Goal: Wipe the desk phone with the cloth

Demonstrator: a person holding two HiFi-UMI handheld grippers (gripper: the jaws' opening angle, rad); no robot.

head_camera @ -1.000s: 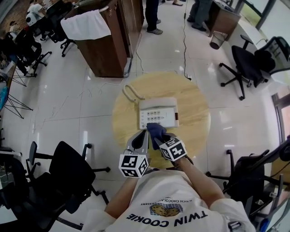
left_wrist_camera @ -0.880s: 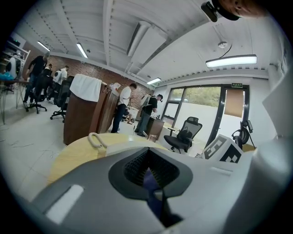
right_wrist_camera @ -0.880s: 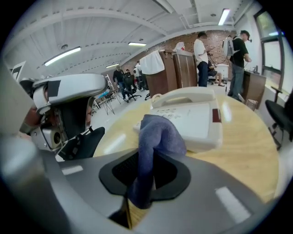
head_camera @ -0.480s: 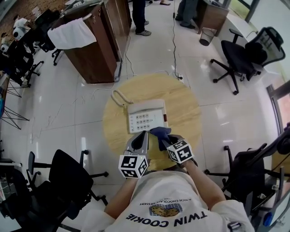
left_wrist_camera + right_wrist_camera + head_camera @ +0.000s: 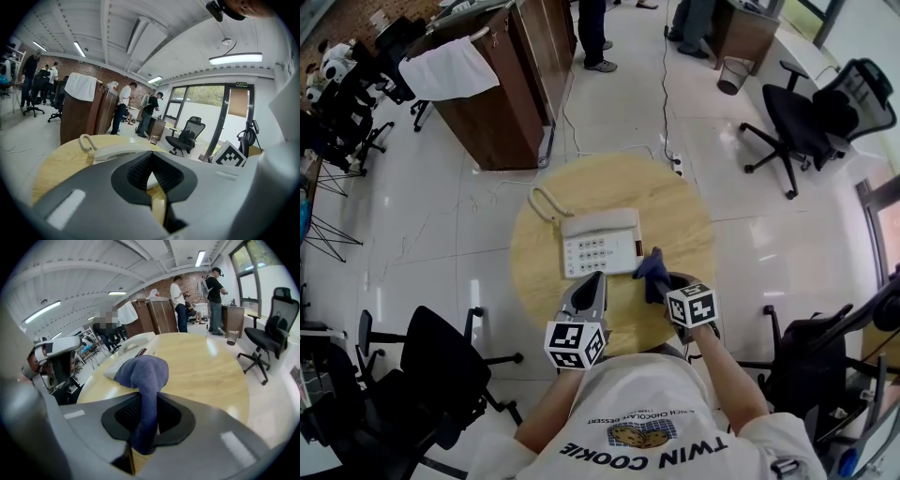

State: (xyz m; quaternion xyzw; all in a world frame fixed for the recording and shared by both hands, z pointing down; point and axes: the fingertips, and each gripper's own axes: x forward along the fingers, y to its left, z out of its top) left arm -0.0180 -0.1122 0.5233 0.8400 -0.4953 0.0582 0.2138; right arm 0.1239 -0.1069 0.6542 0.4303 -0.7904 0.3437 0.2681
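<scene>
**Cloth clamped at the corner of the phone**

A round wooden table (image 5: pixel 675 211) carries a white phone (image 5: pixel 600 246) near its middle. The handset (image 5: pixel 598 223) lies along the far edge of the phone. The curled cord (image 5: pixel 546 202) goes out at the far left. The keypad (image 5: pixel 589 253) faces up.

The right gripper (image 5: pixel 660 284) is closed on a blue cloth (image 5: pixel 651 268). In the right gripper view, the jaws of the right gripper (image 5: pixel 144 414) press the lower part of the cloth (image 5: pixel 142 376) between them. The upper part stands out beyond the jaws as a rounded bunch. This bunch is at the near right corner of the phone (image 5: pixel 123 359), just beside the side with a small red mark (image 5: pixel 637 247). Whether the cloth really touches the phone, I cannot tell.

The left gripper (image 5: pixel 597 279) is over the table at the near edge of the phone, close to the right gripper and on its left. In the left gripper view, the jaws of the left gripper (image 5: pixel 150 161) are together and nothing is between them. The phone (image 5: pixel 117 152) shows just beyond them.

On the floor, a black chair (image 5: pixel 441 361) stands near the table at the near left. A wooden cabinet (image 5: pixel 506 103) stands farther at the far left, with a white towel (image 5: pixel 450 67) hanging on it.
</scene>
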